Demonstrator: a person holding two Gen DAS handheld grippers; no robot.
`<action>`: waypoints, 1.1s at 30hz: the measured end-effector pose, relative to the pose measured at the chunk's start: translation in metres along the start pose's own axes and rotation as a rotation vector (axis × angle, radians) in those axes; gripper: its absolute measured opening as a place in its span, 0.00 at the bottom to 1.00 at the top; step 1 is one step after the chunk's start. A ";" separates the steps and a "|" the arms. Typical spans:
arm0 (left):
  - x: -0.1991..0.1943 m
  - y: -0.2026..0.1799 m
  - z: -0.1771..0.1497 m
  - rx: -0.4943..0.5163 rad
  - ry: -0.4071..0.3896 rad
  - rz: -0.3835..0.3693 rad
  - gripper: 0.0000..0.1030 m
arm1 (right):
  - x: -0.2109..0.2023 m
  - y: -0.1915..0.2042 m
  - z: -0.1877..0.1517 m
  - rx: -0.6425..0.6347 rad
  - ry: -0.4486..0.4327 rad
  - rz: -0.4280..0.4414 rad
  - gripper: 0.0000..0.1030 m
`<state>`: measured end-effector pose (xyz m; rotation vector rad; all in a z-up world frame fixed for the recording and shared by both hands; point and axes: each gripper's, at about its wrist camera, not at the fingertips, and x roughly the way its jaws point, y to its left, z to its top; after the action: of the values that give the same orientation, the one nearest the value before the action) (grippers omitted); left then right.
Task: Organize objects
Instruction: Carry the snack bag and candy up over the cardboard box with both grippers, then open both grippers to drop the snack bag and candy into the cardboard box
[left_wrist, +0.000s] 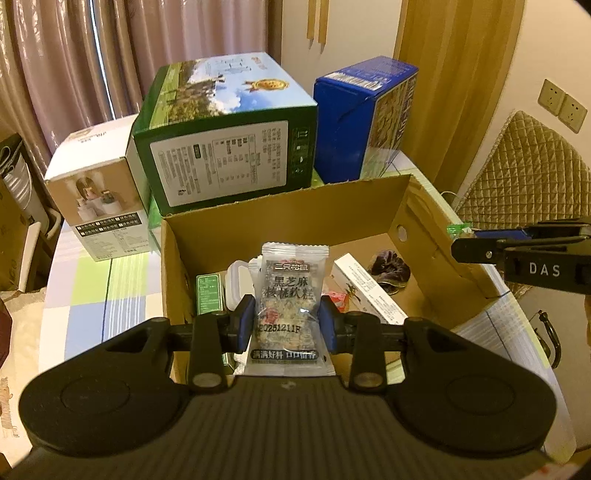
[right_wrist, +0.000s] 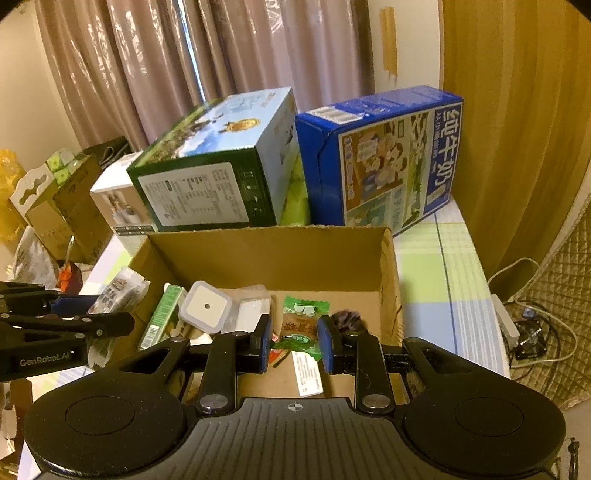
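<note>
Left wrist view: the left gripper (left_wrist: 287, 320) points forward and slightly down over the near wall of an open cardboard box (left_wrist: 280, 218). Its blue pads (left_wrist: 246, 320) pinch a grey snack packet (left_wrist: 290, 295) printed with Chinese characters, held upright above the box's front edge. Inside the box lie a green carton (left_wrist: 209, 291), a small white plastic case (left_wrist: 240, 282), a long white box (left_wrist: 369, 291) and a dark purple scrunchie (left_wrist: 390, 266). Behind the box stand a white product box (left_wrist: 98, 192), a green milk carton case (left_wrist: 225, 140) and a blue milk case (left_wrist: 364, 118) on a checked tablecloth (left_wrist: 103, 288). The right gripper (left_wrist: 476, 242) reaches in from the right edge, level with the box's right wall; its grip cannot be judged from here.

Right wrist view: the right gripper (right_wrist: 294, 341) is aimed into the same box, its jaws closed narrowly on a green-ended candy wrapper (right_wrist: 301, 326) above the box floor. The left gripper (right_wrist: 110, 314) comes in from the left, level, with the grey packet between its fingers at the box's left wall.
</note>
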<state>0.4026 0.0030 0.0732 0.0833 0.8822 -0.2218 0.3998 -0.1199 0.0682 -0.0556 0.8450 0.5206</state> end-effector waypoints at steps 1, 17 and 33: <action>0.004 0.001 0.000 -0.001 0.002 0.001 0.31 | 0.003 0.000 0.000 -0.001 0.003 -0.001 0.23; 0.039 0.006 0.003 -0.023 -0.018 0.016 0.45 | 0.030 -0.010 -0.006 0.015 0.029 -0.001 0.23; 0.032 0.002 -0.006 -0.006 0.004 0.017 0.49 | 0.021 -0.006 -0.006 0.019 0.032 0.017 0.23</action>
<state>0.4175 0.0010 0.0447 0.0856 0.8857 -0.2036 0.4098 -0.1174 0.0476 -0.0399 0.8818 0.5285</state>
